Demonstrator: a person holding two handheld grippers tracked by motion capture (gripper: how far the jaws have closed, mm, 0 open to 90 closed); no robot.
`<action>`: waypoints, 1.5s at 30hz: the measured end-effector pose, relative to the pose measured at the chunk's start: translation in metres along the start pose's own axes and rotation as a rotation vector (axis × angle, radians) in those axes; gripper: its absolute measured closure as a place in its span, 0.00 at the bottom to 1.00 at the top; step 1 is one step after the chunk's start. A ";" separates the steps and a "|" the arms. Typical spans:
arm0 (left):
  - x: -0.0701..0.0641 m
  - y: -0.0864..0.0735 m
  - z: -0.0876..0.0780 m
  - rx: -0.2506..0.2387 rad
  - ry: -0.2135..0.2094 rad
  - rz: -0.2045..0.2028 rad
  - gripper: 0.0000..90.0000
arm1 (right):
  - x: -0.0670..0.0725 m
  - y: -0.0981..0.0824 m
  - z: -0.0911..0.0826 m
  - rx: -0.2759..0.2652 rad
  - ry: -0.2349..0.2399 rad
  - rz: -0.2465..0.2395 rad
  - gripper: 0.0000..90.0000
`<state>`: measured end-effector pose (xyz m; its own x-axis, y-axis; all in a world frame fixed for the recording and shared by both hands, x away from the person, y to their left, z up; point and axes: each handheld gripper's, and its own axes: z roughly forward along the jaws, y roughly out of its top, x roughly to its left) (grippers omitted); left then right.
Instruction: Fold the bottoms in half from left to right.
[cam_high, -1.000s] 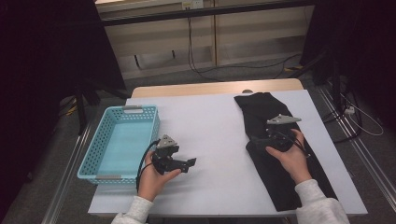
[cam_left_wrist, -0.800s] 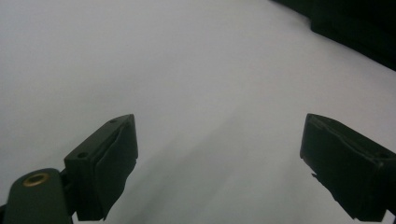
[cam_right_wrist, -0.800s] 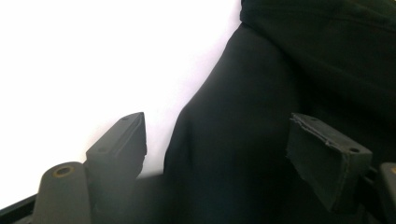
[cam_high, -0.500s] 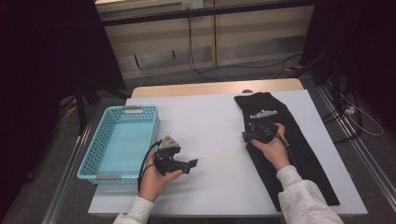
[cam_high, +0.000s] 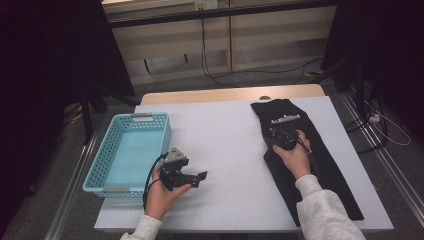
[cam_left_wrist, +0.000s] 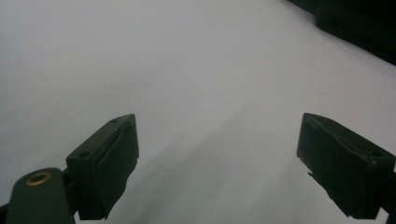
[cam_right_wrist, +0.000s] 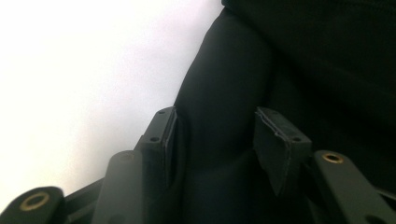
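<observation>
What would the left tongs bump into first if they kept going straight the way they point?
Probably the black cloth. The left tongs stand open over the bare white table, nothing between them, and point across it toward the cloth lying at its far side. If they tilt down, they would touch the table first.

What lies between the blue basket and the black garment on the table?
In the high view, bare white table separates the basket from the garment, apart from the left gripper near the basket.

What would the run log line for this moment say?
right tool: closing on black garment edge, fold between jaws | left tool: open over white table | basket: empty
</observation>
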<state>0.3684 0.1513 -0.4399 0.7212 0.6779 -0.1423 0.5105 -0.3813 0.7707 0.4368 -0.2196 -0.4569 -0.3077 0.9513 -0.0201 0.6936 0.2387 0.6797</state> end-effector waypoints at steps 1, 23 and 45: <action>0.000 0.000 0.000 0.000 -0.001 0.001 0.14 | 0.000 0.000 0.000 -0.001 -0.002 0.006 0.58; 0.001 0.003 0.003 -0.001 -0.008 0.004 0.14 | -0.011 -0.002 -0.004 -0.024 0.044 0.043 0.94; 0.003 0.004 0.003 -0.006 -0.005 0.004 0.14 | 0.045 0.002 -0.003 -0.033 0.227 -0.109 0.94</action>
<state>0.3739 0.1496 -0.4387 0.7257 0.6733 -0.1418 0.5045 -0.3805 0.7751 0.4223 -0.1768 -0.4541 -0.5206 0.8511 0.0677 0.6275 0.3277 0.7063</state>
